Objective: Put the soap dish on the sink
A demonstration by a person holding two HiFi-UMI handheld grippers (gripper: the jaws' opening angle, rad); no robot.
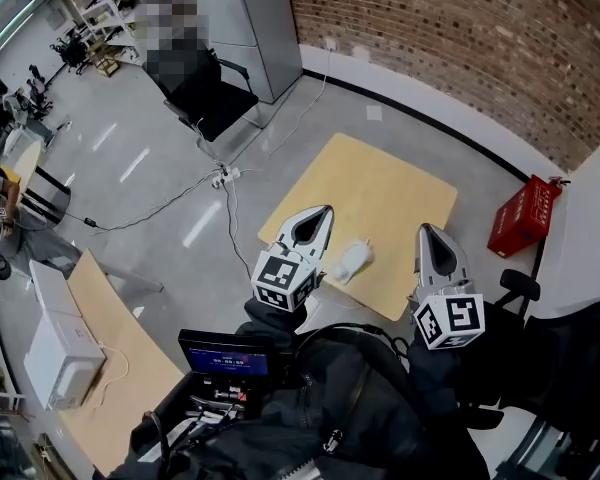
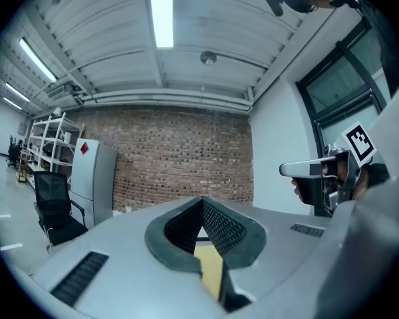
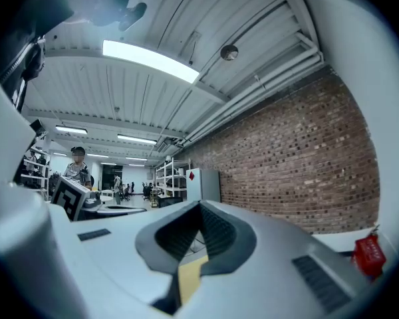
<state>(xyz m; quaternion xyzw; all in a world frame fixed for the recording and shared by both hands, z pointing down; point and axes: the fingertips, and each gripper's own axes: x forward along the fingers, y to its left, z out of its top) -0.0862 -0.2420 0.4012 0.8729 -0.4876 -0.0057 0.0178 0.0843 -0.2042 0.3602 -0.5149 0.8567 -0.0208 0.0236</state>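
A small white object (image 1: 352, 260), apparently the soap dish, lies near the front edge of a yellow tabletop (image 1: 380, 193) in the head view. No sink shows in any view. My left gripper (image 1: 320, 211) is held level just left of the white object, its jaws shut with nothing between them. My right gripper (image 1: 427, 230) is to the right of the object, also shut and empty. In the left gripper view the closed left gripper (image 2: 203, 201) points toward a brick wall. In the right gripper view the closed right gripper (image 3: 201, 206) points along that wall.
A red crate (image 1: 523, 216) stands right of the yellow top by the white wall. A black office chair (image 1: 205, 93), a grey cabinet (image 1: 255, 28) and floor cables (image 1: 225, 178) are at the back left. A small screen (image 1: 225, 354) is in front of the person's body.
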